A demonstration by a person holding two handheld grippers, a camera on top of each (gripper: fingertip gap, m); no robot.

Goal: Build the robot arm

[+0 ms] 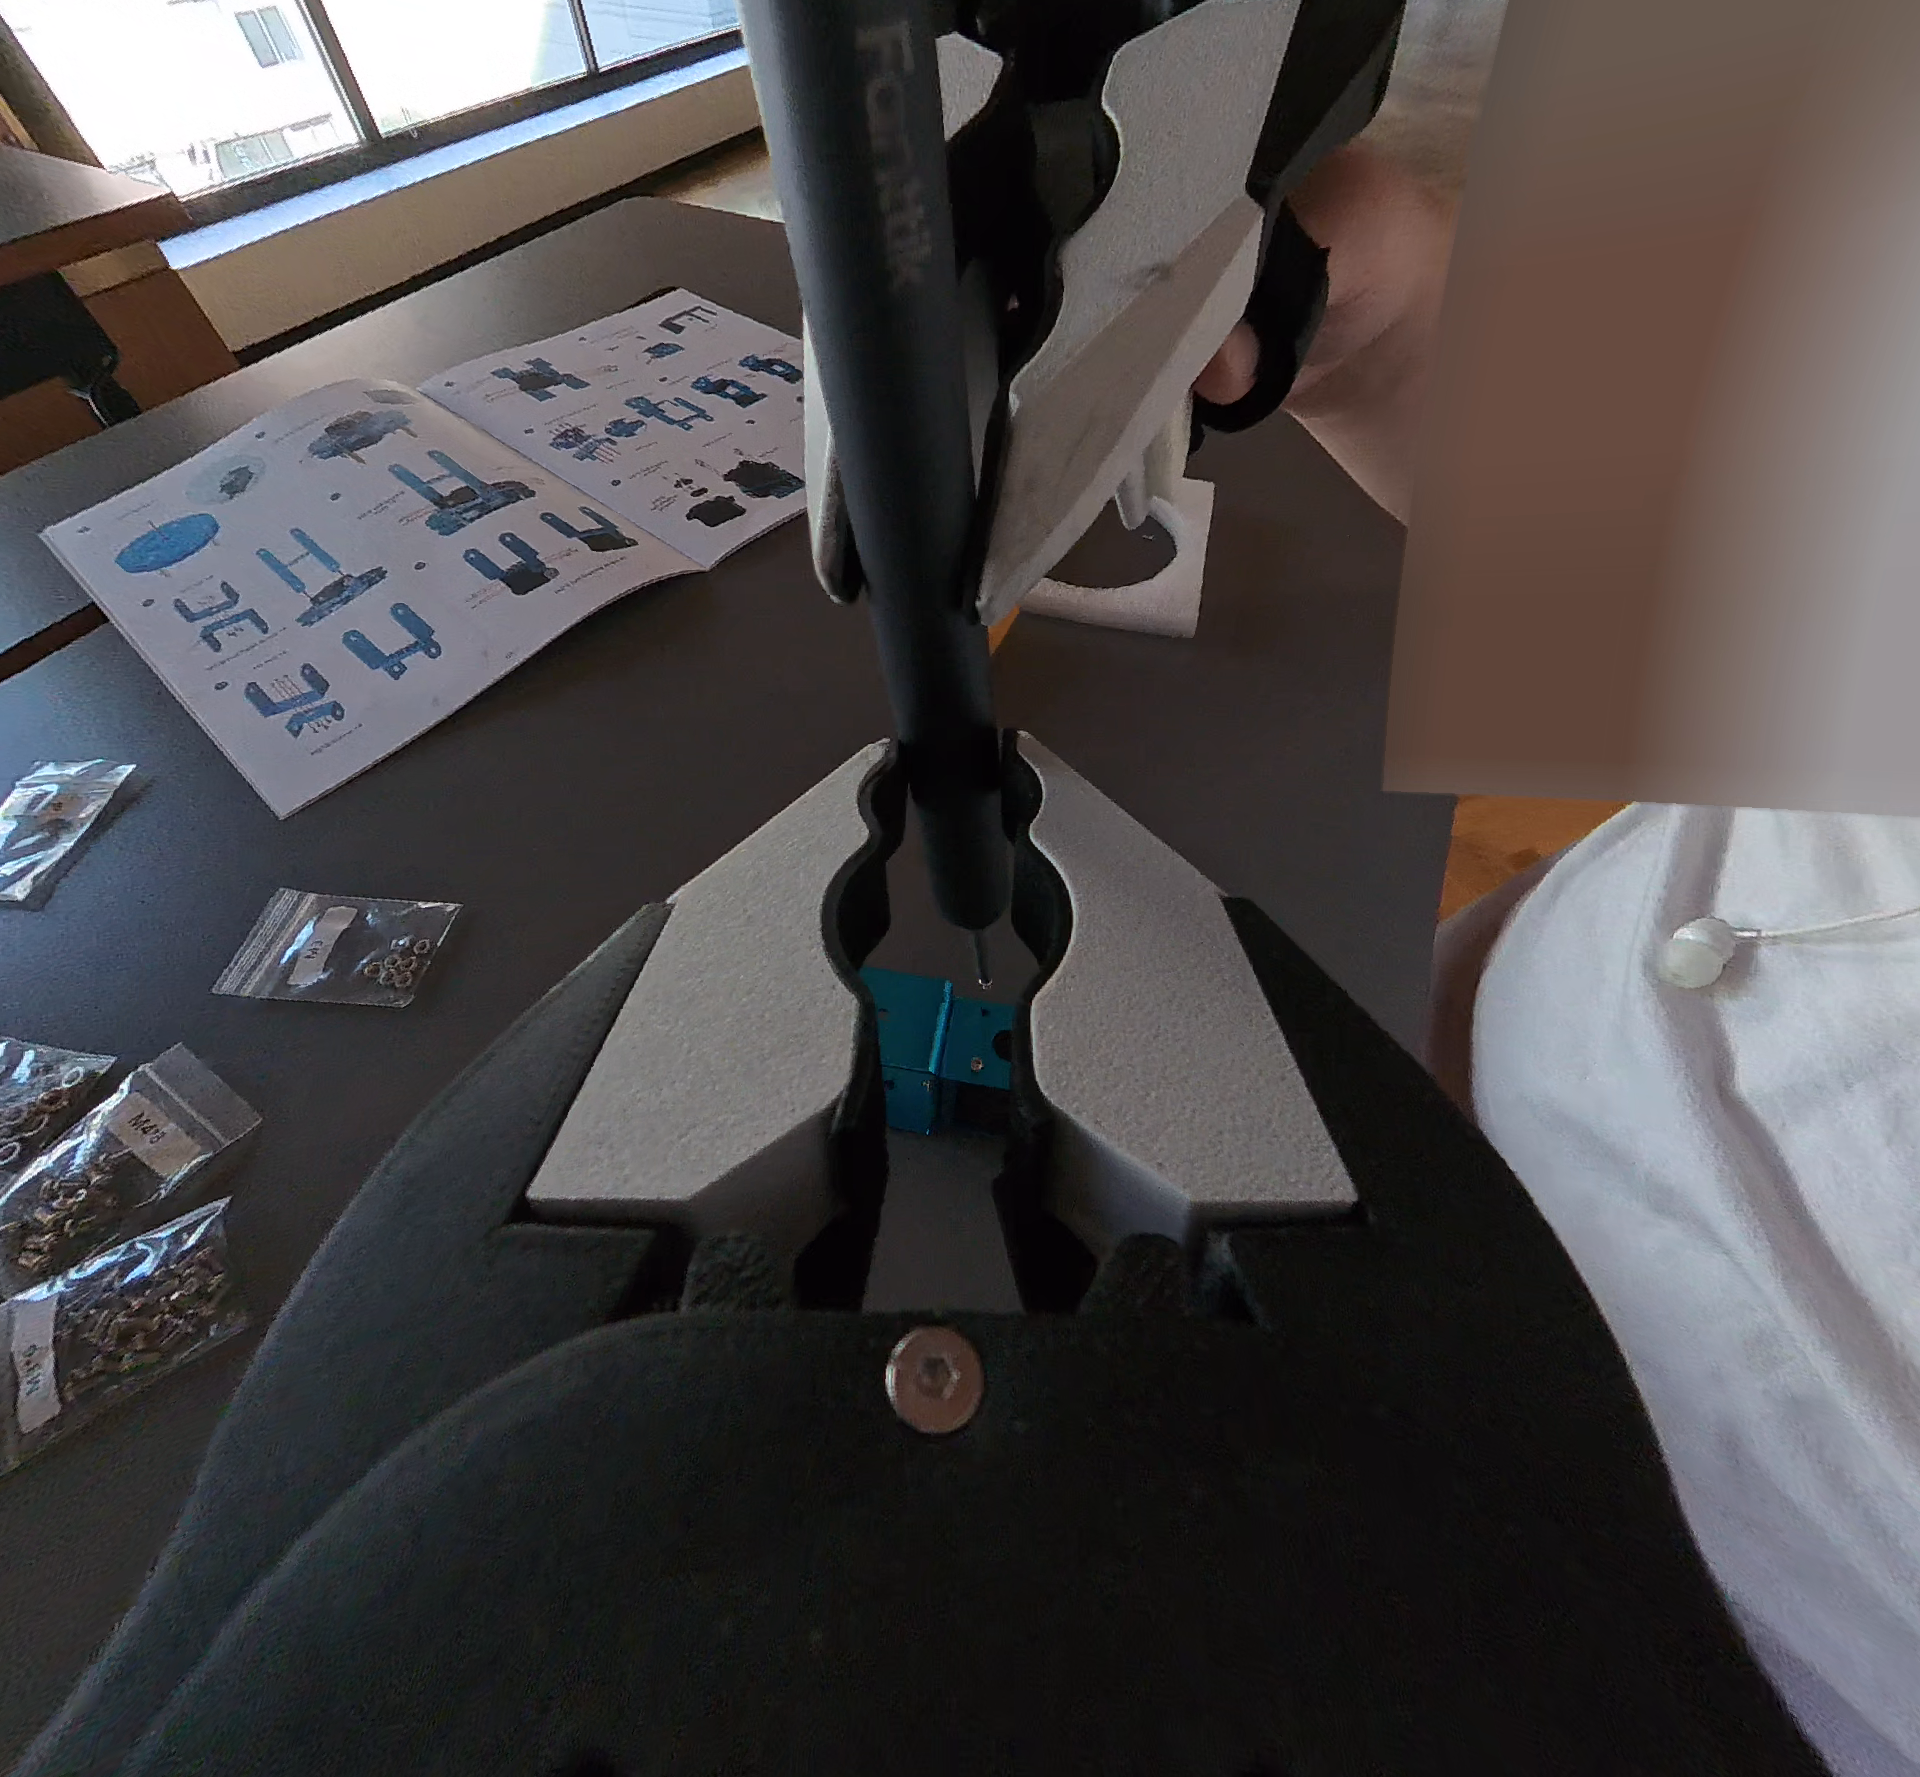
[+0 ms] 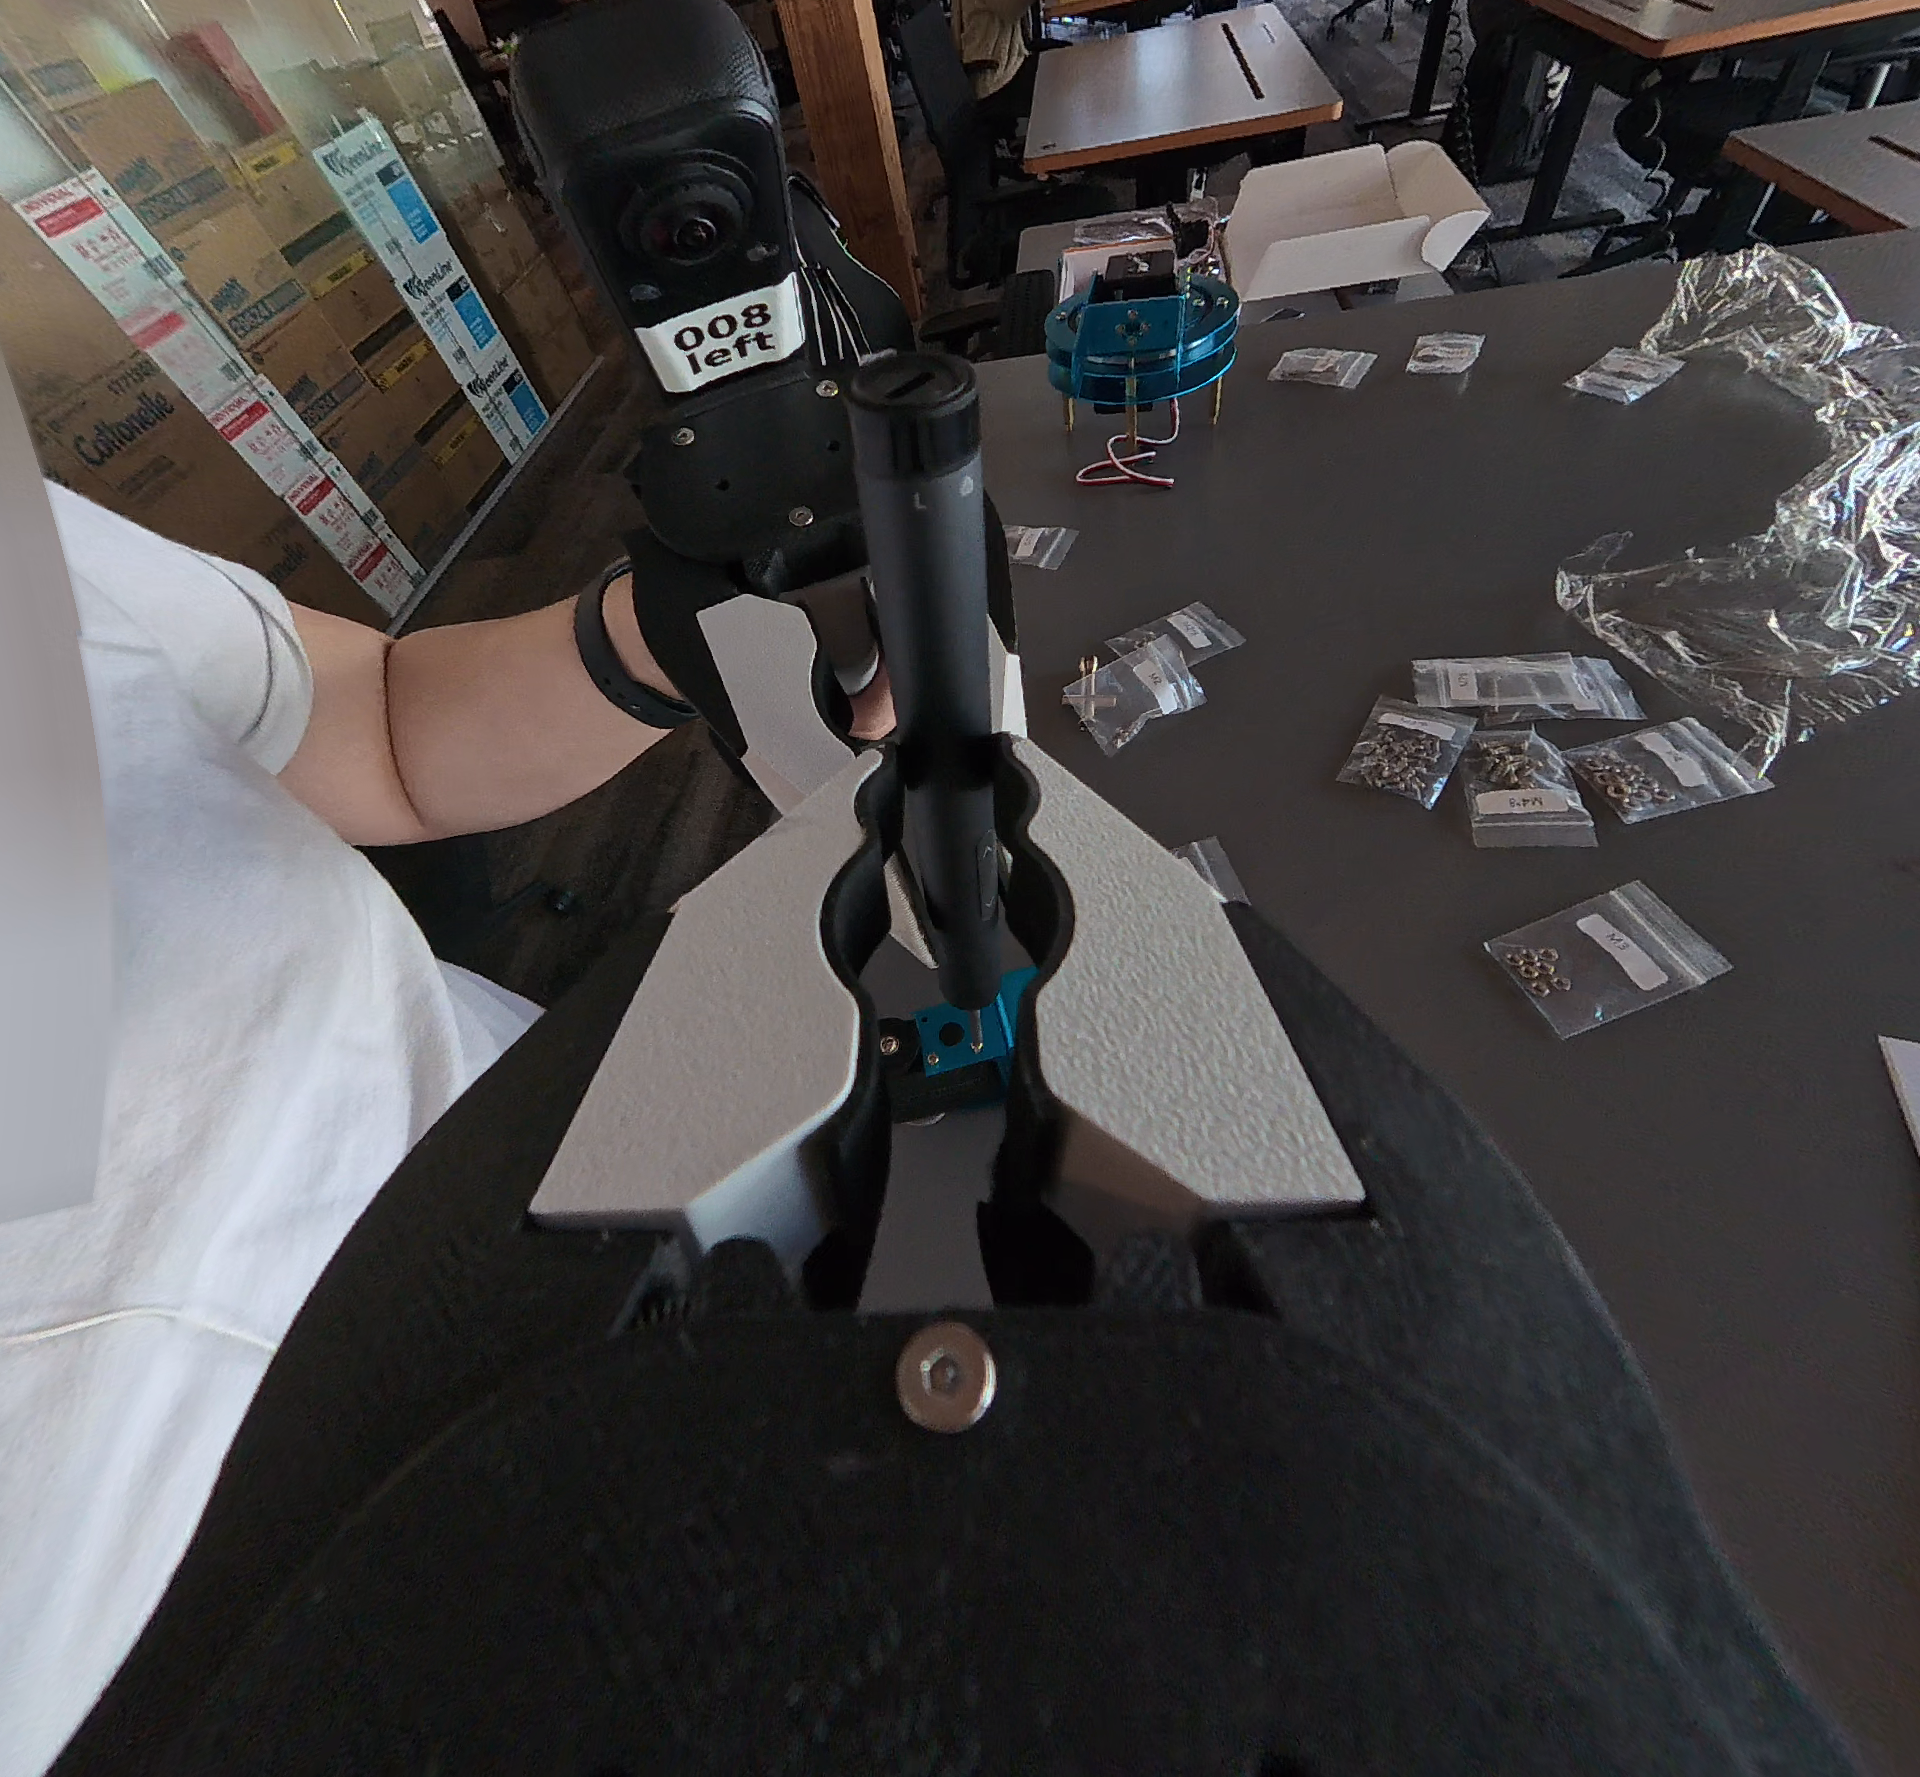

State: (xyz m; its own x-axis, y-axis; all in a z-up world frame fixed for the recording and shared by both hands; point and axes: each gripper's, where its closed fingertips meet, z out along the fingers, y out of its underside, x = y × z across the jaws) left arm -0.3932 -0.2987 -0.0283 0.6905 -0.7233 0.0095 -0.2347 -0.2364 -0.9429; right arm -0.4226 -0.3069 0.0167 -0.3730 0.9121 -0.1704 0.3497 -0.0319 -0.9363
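Note:
My left gripper is shut on a small blue metal bracket, held between the inner parts of its fingers just above the dark table. My right gripper is shut on a dark grey electric screwdriver, which stands nearly upright. The screwdriver bit rests on the top of the blue bracket. In the left wrist view the right gripper comes down from above with the screwdriver. In the right wrist view a white finger of the left gripper shows behind the screwdriver.
An open instruction booklet lies at the far left. Several small bags of screws and nuts are scattered on the table. A blue round assembly, crumpled clear plastic and a white foam piece lie farther off. A person in a white shirt stands close. The gap from one gripper's tips to the other's is roughly 5 cm. The screwdriver bit is about 9 cm from my left fingertips. Seen from the left wrist view as well.

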